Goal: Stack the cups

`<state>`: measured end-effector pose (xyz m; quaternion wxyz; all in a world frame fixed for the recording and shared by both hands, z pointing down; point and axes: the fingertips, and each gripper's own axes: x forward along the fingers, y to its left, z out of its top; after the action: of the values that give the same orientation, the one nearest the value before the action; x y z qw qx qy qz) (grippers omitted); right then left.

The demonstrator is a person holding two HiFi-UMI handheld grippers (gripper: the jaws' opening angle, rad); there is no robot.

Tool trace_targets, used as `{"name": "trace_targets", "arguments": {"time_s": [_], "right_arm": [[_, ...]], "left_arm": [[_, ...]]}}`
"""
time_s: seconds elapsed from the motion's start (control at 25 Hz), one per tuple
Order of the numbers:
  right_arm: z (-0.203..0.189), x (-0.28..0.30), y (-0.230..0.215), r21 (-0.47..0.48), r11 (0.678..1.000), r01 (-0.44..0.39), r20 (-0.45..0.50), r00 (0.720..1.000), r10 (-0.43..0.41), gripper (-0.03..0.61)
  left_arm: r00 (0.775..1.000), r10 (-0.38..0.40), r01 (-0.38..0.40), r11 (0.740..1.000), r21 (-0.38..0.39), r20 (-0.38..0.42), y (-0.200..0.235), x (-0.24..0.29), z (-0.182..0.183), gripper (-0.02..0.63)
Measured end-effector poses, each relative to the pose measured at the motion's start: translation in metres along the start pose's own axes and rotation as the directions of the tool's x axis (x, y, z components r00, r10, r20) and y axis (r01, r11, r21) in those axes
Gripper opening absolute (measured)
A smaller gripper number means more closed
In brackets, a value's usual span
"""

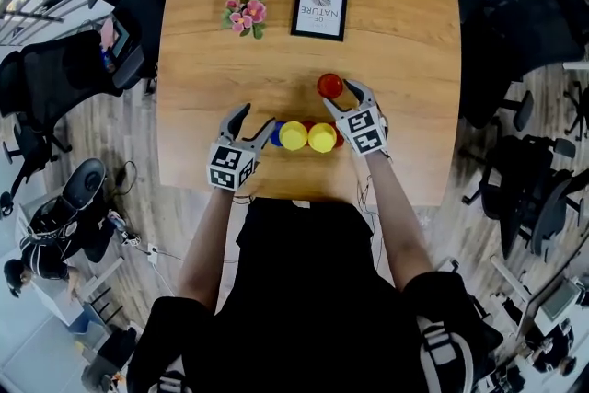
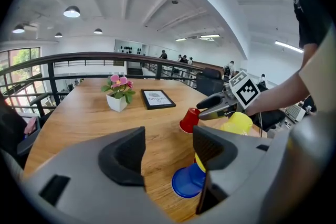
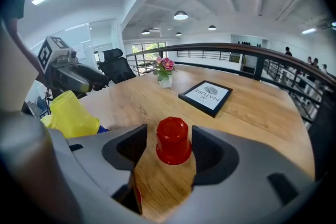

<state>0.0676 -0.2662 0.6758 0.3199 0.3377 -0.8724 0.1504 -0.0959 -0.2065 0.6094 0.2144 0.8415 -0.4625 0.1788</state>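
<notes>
Wooden surface on a railed mezzanine, office chairs around it. A black-framed print and a white pot of pink flowers sit at the far side, well clear of the work.

Your right gripper is open. The small red plastic cup stands upside-down right between its jaws, with a gap on both sides and the pads not pressing. The cup's axis is upright and the jaws straddle it side to side, so it's dead ahead of that gripper. By my read you need no sideways correction, just close.

The rest of the set is a tight row just left of that gripper, between your two grippers: a blue plastic cup, then two yellow plastic cups. I can't tell which way up they sit.

Your left gripper is open and empty. The blue cup is just ahead of it, low and toward its right jaw.

The right hand is the one on the red cup, and the left is nearer the row. Risk: clipping the yellow cup next to the right gripper when you lift.
</notes>
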Motion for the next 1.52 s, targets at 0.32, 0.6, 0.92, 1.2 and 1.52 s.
{"name": "trace_targets", "arguments": {"time_s": [0.32,0.6,0.92,1.2,1.52], "right_arm": [[0.001,0.018,-0.004,0.014,1.0,0.009,-0.008,1.0,-0.009,0.273],[0.001,0.019,-0.007,-0.004,1.0,0.017,-0.006,1.0,-0.017,0.23],[0.019,-0.012,-0.008,-0.047,0.998,0.042,0.033,0.999,-0.04,0.229],[0.033,-0.043,-0.003,-0.073,0.996,0.048,0.052,0.998,-0.044,0.229],[0.055,-0.075,0.016,-0.086,0.996,0.039,0.083,0.996,-0.032,0.229]], "left_arm": [[1.0,0.006,-0.006,1.0,-0.011,-0.028,0.007,0.007,-0.011,0.299],[0.999,0.018,-0.019,1.0,-0.005,-0.035,0.012,0.004,-0.018,0.299],[0.999,0.032,-0.032,0.999,-0.005,-0.008,0.003,-0.007,-0.012,0.299],[0.999,0.03,-0.03,1.0,0.001,0.014,-0.004,-0.017,-0.008,0.299],[0.999,0.01,-0.01,1.0,-0.002,0.052,-0.005,-0.027,0.0,0.298]]}}
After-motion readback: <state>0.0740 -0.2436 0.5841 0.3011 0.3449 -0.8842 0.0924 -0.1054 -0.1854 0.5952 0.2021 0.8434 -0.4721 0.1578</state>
